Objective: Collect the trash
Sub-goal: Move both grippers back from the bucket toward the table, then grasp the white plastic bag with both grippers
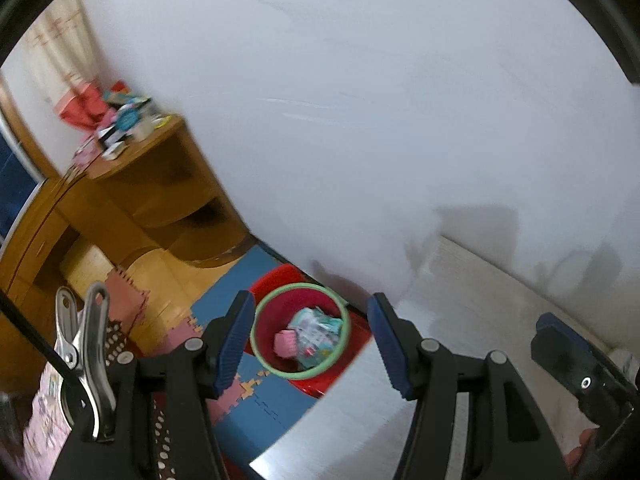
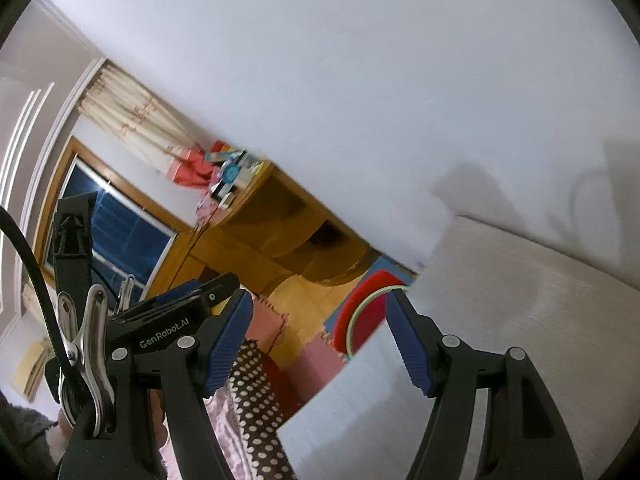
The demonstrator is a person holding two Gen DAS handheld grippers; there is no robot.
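One pale tabletop [image 1: 480, 280] beside foam-matted floor [image 1: 264, 412] and white wall [image 1: 360, 100].

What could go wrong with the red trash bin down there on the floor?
Both the left gripper and the right gripper look open with nothing between them, so no trash gets collected if they go to the red bin now. The bin sits below the white table edge, so a dropped piece might miss it. The pictures are blurred, which makes aiming harder.
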